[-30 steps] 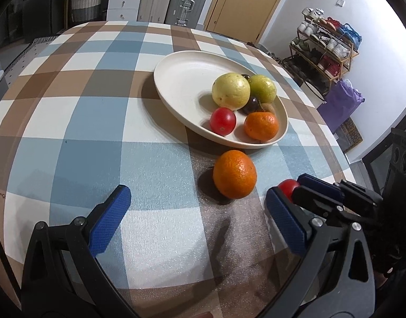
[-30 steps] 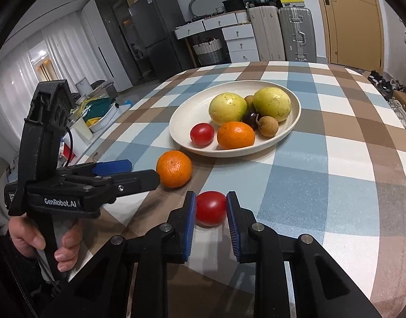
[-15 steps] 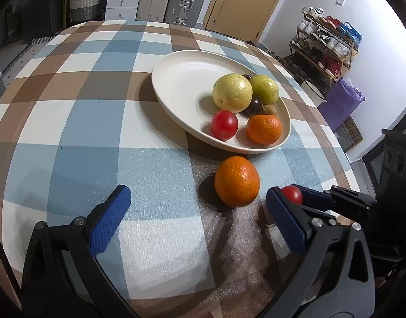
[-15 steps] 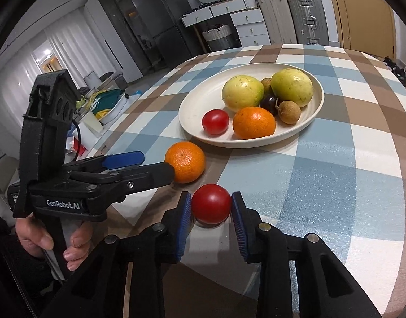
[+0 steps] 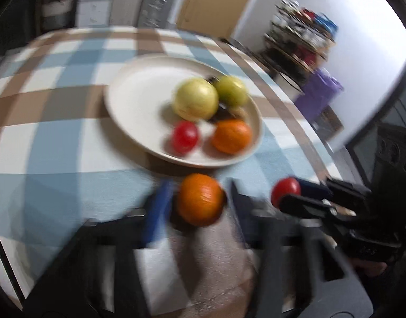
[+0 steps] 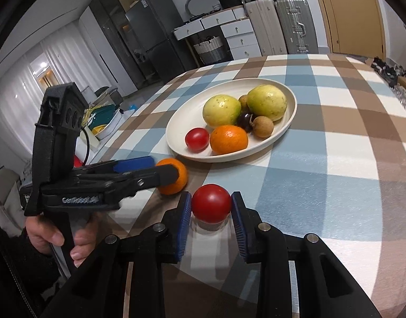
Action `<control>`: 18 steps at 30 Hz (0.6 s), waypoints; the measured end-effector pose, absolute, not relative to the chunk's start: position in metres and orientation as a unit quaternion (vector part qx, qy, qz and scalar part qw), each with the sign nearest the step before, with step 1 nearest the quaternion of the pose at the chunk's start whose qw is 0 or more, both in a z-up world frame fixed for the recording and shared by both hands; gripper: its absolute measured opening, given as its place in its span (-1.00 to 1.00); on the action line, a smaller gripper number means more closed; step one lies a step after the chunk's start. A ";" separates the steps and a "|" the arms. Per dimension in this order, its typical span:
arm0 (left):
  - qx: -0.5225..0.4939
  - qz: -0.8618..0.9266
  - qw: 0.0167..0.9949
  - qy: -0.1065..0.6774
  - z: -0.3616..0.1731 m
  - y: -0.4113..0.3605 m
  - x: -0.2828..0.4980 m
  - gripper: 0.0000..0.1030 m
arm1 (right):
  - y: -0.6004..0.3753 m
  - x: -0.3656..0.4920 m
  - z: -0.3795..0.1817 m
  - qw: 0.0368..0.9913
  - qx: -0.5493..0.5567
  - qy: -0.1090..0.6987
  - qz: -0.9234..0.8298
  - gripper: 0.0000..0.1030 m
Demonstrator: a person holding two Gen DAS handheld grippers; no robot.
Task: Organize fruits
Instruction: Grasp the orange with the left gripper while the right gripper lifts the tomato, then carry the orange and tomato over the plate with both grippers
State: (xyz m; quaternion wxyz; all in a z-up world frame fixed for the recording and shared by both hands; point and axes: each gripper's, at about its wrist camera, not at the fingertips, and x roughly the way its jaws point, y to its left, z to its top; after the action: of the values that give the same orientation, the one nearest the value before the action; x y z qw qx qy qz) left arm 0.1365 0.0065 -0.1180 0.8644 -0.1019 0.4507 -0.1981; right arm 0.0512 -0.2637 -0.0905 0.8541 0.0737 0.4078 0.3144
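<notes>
A loose orange (image 5: 200,198) lies on the checked tablecloth just in front of the cream plate (image 5: 115,100). My left gripper (image 5: 199,206) is closing on it, and its blue pads (image 5: 159,206) meet the orange on both sides; this view is motion-blurred. The right wrist view shows the same grip on the orange (image 6: 177,182) by the left gripper (image 6: 163,169). My right gripper (image 6: 211,209) is shut on a red tomato (image 6: 211,206) close above the cloth. The plate (image 6: 184,116) holds two yellow-green fruits, a tomato (image 6: 197,139), an orange (image 6: 228,139) and small dark and brown fruits.
A person's hand (image 6: 43,234) holds the left gripper's handle at the table's near left edge. The two grippers sit close side by side. A shoe rack (image 5: 301,42) and purple bag (image 5: 318,92) stand past the table's right edge; suitcases (image 6: 279,29) and drawers stand behind.
The left gripper's jaws went from wide open to closed around the orange while it moved up to it. The right gripper kept its hold on the tomato.
</notes>
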 end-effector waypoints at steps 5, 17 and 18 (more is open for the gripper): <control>-0.112 -0.211 0.856 0.459 -0.118 0.008 0.138 -0.36 | -0.269 0.053 -0.085 0.857 0.075 0.403 0.312 -0.41; -0.150 -0.226 0.857 0.439 -0.090 0.031 0.130 -0.37 | -0.270 0.061 -0.055 0.869 0.077 0.366 0.324 -0.41; -0.151 -0.227 0.858 0.435 -0.085 0.033 0.131 -0.37 | -0.268 0.063 -0.053 0.870 0.074 0.363 0.325 -0.41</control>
State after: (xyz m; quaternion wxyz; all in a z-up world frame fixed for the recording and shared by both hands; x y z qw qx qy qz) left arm 0.1311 0.0328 -0.0852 0.8583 -0.1510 0.4346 -0.2273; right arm 0.0625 -0.2684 -0.0525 0.8700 0.0745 0.3630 0.3251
